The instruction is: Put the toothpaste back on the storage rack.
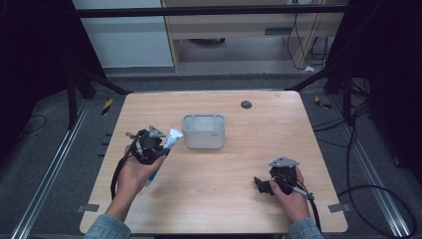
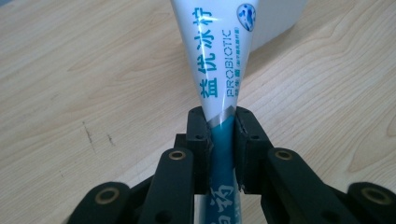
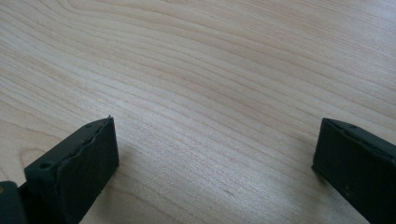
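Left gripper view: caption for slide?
Left gripper fingers clamp a white-and-teal toothpaste tube above the wooden table.

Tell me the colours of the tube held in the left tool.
White and teal plastic tube with teal lettering; clearest in left gripper view.

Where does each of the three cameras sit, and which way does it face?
High view: above the person's side, looking forward and down on the table; forearms, both hands, left gripper, right gripper.
Left gripper view: on the left gripper, looking along jaws shut on the toothpaste tube.
Right gripper view: on the right gripper, open over bare wood.
Shared: tube and white box, high and left views.
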Action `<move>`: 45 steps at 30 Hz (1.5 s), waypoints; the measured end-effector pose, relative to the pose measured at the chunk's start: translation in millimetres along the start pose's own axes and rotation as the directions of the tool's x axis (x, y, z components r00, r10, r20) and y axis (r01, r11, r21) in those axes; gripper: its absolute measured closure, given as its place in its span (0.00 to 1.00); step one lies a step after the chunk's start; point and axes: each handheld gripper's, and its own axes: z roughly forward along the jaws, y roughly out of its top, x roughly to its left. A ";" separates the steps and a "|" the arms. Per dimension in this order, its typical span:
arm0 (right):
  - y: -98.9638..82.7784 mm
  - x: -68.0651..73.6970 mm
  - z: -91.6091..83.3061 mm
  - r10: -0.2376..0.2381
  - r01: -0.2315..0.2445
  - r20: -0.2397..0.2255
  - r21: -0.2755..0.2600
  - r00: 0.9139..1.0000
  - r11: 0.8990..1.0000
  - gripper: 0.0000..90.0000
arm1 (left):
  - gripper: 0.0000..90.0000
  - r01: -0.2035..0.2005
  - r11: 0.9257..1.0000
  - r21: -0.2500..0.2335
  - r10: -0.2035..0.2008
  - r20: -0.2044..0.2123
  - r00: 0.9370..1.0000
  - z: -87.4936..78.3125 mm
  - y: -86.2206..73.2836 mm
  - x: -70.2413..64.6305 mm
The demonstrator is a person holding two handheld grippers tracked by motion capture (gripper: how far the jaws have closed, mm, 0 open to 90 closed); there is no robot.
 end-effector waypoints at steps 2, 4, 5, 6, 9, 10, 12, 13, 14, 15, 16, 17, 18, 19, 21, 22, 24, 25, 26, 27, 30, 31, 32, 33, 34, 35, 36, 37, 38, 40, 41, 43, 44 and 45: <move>0.0 0.1 -0.1 0.001 -0.001 -0.001 0.002 1.000 1.000 0.00 | 0.87 -0.005 1.000 -0.009 0.005 -0.005 1.000 -2.1 2.8 -0.4; 0.0 0.0 0.0 0.001 -0.001 0.000 0.001 1.000 1.000 0.00 | 0.87 -0.005 1.000 -0.019 0.005 -0.010 1.000 -4.8 6.0 0.1; 0.0 0.0 0.0 0.001 -0.001 0.000 0.001 1.000 1.000 0.00 | 0.87 -0.002 1.000 -0.026 0.001 -0.010 1.000 -5.9 7.8 0.5; 0.1 -0.1 0.0 0.000 0.000 -0.002 0.001 1.000 1.000 0.00 | 0.87 0.000 1.000 -0.032 0.000 -0.011 1.000 -7.1 9.7 1.2; 0.1 -0.2 0.0 -0.001 0.001 -0.003 0.002 1.000 1.000 0.00 | 0.87 0.009 0.998 -0.057 -0.009 -0.008 1.000 -10.5 15.7 2.0; 0.1 -0.2 0.0 -0.001 0.001 -0.003 0.002 1.000 1.000 0.00 | 0.87 0.011 0.998 -0.068 -0.012 -0.010 1.000 -11.9 17.8 1.5; 0.1 -0.1 0.0 0.000 0.000 -0.002 0.001 1.000 1.000 0.00 | 0.87 0.008 0.997 -0.078 -0.009 -0.006 1.000 -14.5 22.3 -0.6; 0.1 -0.2 0.0 -0.001 0.001 -0.002 0.001 1.000 1.000 0.00 | 0.87 0.004 0.996 -0.084 -0.005 -0.007 1.000 -15.7 24.9 -2.1; 0.1 -0.1 0.0 -0.001 0.001 -0.002 0.001 1.000 1.000 0.00 | 0.87 -0.005 0.996 -0.086 0.004 -0.010 1.000 -17.1 27.6 -3.6; 0.1 -0.2 0.0 -0.001 0.001 -0.002 0.001 1.000 1.000 0.00 | 0.87 -0.010 0.996 -0.092 0.009 -0.012 1.000 -18.5 30.3 -5.1; 0.1 -0.2 0.0 -0.001 0.001 -0.002 0.001 1.000 1.000 0.00 | 0.87 -0.016 0.995 -0.102 0.015 -0.011 1.000 -19.9 32.8 -6.5; 0.1 -0.2 0.0 -0.002 0.002 -0.002 0.001 1.000 1.000 0.00 | 0.87 -0.016 0.994 -0.112 0.015 -0.009 1.000 -21.2 34.8 -7.8; 0.1 -0.1 0.0 0.000 0.000 -0.002 0.002 1.000 1.000 0.00 | 0.87 -0.015 0.992 -0.122 0.015 -0.006 1.000 -21.9 36.4 -8.5; 0.1 -0.1 0.0 0.000 0.000 -0.002 0.002 1.000 1.000 0.00 | 0.87 -0.009 0.992 -0.130 0.009 0.000 1.000 -21.8 37.7 -9.0; 0.4 -0.5 0.2 -0.003 0.003 -0.006 0.003 1.000 1.000 0.00 | 0.87 0.004 0.989 -0.148 -0.003 0.009 1.000 -20.8 40.6 -9.8; 0.4 -0.6 0.2 -0.004 0.004 -0.006 0.003 1.000 1.000 0.00 | 0.87 0.002 0.989 -0.146 0.000 0.013 1.000 -20.5 42.8 -10.3; 0.4 -0.8 0.3 -0.006 0.006 -0.007 0.002 1.000 1.000 0.00 | 0.87 -0.003 0.988 -0.154 0.005 0.010 1.000 -20.1 47.6 -11.9; 0.4 -0.8 0.3 -0.006 0.006 -0.007 0.002 1.000 1.000 0.00 | 0.87 -0.008 0.987 -0.162 0.010 0.010 1.000 -19.9 50.3 -12.5; 0.5 -0.6 0.2 -0.004 0.004 -0.006 0.003 1.000 1.000 0.00 | 0.87 -0.005 0.986 -0.167 0.008 0.015 1.000 -20.0 52.7 -13.4; 0.5 -0.6 0.2 -0.004 0.004 -0.006 0.003 1.000 1.000 0.00 | 0.87 -0.005 0.986 -0.167 0.008 0.015 1.000 -20.0 52.7 -13.4; 0.5 -0.9 0.3 -0.007 0.007 -0.007 0.003 1.000 1.000 0.00 | 0.87 -0.001 0.982 -0.191 0.005 0.020 1.000 -19.2 60.7 -16.9; 0.5 -0.9 0.3 -0.007 0.007 -0.007 0.003 1.000 1.000 0.00 | 0.87 -0.001 0.982 -0.191 0.005 0.020 1.000 -19.2 60.7 -16.9; 0.8 -0.2 0.4 0.002 -0.002 0.000 0.003 1.000 1.000 0.00 | 0.87 -0.010 0.982 -0.186 0.014 0.016 1.000 -18.0 64.2 -18.6; 0.9 0.0 0.5 0.005 -0.005 0.001 0.003 1.000 1.000 0.00 | 0.87 -0.009 0.982 -0.189 0.012 0.017 1.000 -17.1 65.9 -19.7; 0.9 0.2 0.4 0.006 -0.006 0.001 0.003 1.000 1.000 0.00 | 0.87 -0.012 0.982 -0.188 0.016 0.017 1.000 -16.9 67.6 -20.7; 0.8 -0.1 0.4 0.004 -0.004 0.000 0.002 1.000 1.000 0.01 | 0.87 -0.013 0.982 -0.191 0.017 0.019 1.000 -16.3 69.4 -21.7; 0.7 -0.3 0.3 0.004 -0.004 -0.001 0.002 1.000 1.000 0.01 | 0.87 -0.010 0.981 -0.196 0.015 0.019 1.000 -15.8 71.4 -22.9; 0.7 0.0 0.4 0.004 -0.004 0.000 0.003 1.000 1.000 0.01 | 0.87 -0.013 0.980 -0.198 0.017 0.019 1.000 -15.5 73.6 -23.9; 0.7 0.0 0.4 0.004 -0.004 0.000 0.002 1.000 1.000 0.00 | 0.87 -0.022 0.980 -0.196 0.026 0.015 1.000 -15.8 75.9 -24.5; 0.6 -0.2 0.3 0.001 -0.001 -0.002 0.003 1.000 1.000 0.00 | 0.87 -0.035 0.979 -0.199 0.037 0.007 0.999 -16.7 81.0 -26.2; 0.6 -0.3 0.4 0.000 0.000 -0.002 0.002 1.000 1.000 0.00 | 0.87 -0.039 0.978 -0.204 0.040 0.002 0.999 -17.7 83.4 -26.8; 0.4 -0.5 0.1 -0.002 0.002 -0.009 0.003 1.000 1.000 0.00 | 0.87 -0.039 0.976 -0.215 0.040 -0.001 0.999 -19.7 88.5 -27.6; 0.0 -1.0 0.1 -0.012 0.012 -0.010 0.003 1.000 1.000 0.00 | 0.87 -0.038 0.974 -0.222 0.039 -0.002 0.999 -20.3 91.3 -28.1; -0.3 -1.4 0.1 -0.019 0.019 -0.010 0.000 1.000 1.000 0.00 | 0.87 -0.040 0.973 -0.226 0.041 0.000 0.999 -20.7 94.4 -28.7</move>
